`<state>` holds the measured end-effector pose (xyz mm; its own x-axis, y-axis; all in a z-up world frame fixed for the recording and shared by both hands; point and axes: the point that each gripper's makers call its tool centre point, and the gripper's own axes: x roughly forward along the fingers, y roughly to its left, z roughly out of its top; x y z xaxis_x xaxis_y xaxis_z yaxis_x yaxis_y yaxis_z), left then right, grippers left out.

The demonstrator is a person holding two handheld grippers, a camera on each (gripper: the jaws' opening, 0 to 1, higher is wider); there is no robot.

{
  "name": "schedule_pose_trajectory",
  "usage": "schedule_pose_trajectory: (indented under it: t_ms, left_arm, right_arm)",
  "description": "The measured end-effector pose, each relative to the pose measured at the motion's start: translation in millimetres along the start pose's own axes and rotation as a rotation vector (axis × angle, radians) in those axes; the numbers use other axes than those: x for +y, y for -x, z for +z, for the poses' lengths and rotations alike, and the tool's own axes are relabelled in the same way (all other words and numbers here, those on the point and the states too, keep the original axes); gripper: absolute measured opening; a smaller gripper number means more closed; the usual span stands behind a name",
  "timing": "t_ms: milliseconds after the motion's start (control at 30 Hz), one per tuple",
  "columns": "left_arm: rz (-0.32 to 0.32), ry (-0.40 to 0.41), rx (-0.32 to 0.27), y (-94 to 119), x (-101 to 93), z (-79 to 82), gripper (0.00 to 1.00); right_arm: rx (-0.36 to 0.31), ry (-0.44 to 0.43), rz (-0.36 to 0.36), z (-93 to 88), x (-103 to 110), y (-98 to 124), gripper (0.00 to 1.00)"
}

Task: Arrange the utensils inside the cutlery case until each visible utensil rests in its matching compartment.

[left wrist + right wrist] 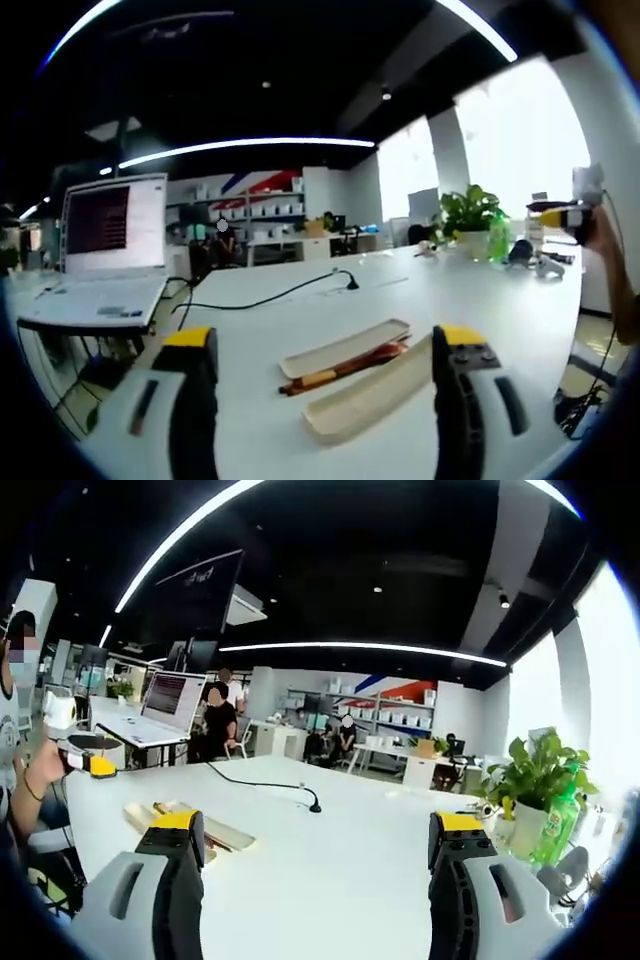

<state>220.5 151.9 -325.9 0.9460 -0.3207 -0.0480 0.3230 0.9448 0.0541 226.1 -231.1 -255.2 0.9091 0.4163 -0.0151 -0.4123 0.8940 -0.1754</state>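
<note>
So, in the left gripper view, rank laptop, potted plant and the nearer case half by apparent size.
1. Laptop.
2. Nearer case half, though closeness to the camera inflates it.
3. Potted plant, far off.

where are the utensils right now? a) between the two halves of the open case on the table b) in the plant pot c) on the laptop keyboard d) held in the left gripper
A: in the left gripper view the utensils lie on the white table between the two case halves, and the left gripper stands open and empty.

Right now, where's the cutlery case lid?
In the left gripper view the lid lies on the white table between that gripper's jaws, just behind the open case base, utensils between them.
</note>
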Motion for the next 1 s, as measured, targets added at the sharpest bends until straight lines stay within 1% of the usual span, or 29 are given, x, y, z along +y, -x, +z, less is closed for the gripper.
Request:
schedule_pose_trajectory:
  t_ms: [167, 300, 367, 400, 500, 567, 633, 700, 733, 833, 900, 967, 1000]
  left_arm:
    - [0.003, 0.011, -0.004, 0.2, 4.9, 0.1, 0.94]
    - [0.014, 0.015, -0.016, 1.3, 9.3, 2.4, 0.95]
    - [0.01, 0.023, -0.039, 2.6, 10.6, 6.4, 0.95]
    - [0.009, 0.028, -0.043, 3.1, 11.0, 7.4, 0.95]
    - [0.014, 0.033, -0.043, 3.2, 13.2, 7.3, 0.95]
    - [0.019, 0.034, -0.041, 2.9, 15.1, 6.5, 0.95]
    - [0.021, 0.034, -0.037, 2.3, 16.0, 5.2, 0.95]
    - [0.021, 0.032, -0.032, 1.8, 16.3, 4.3, 0.95]
    - [0.023, 0.029, -0.032, 1.5, 16.4, 4.4, 0.95]
    - [0.03, 0.015, -0.033, 0.9, 16.7, 5.3, 0.95]
    - [0.027, 0.016, -0.033, 0.4, 16.1, 5.3, 0.95]
    - [0.026, 0.014, -0.03, -0.4, 15.9, 4.6, 0.95]
    - [0.027, 0.012, -0.029, -0.9, 16.1, 4.3, 0.95]
  right_arm:
    - [0.027, 0.002, 0.072, 0.5, 10.9, -17.2, 0.95]
    - [0.022, 0.002, 0.133, 4.6, 23.9, -28.7, 0.85]
    - [0.015, -0.002, 0.155, 7.5, 29.5, -33.7, 0.85]
    - [0.007, -0.001, 0.163, 9.7, 31.9, -35.8, 0.85]
    - [0.011, 0.026, 0.179, 13.0, 36.8, -41.7, 0.84]
    - [0.001, 0.041, 0.198, 18.1, 40.3, -45.8, 0.85]
    - [-0.036, 0.047, 0.233, 29.1, 46.5, -50.4, 0.83]
    - [-0.035, 0.067, 0.248, 34.2, 50.4, -55.2, 0.8]
    - [-0.028, 0.096, 0.267, 36.0, 54.8, -58.6, 0.78]
    - [-0.032, 0.108, 0.299, 40.9, 63.2, -65.8, 0.77]
    - [-0.028, 0.107, 0.32, 42.4, 68.3, -71.6, 0.73]
    - [-0.049, 0.098, 0.337, 47.3, 72.2, -78.5, 0.67]
    - [-0.043, 0.095, 0.347, 47.4, 74.2, -82.3, 0.64]
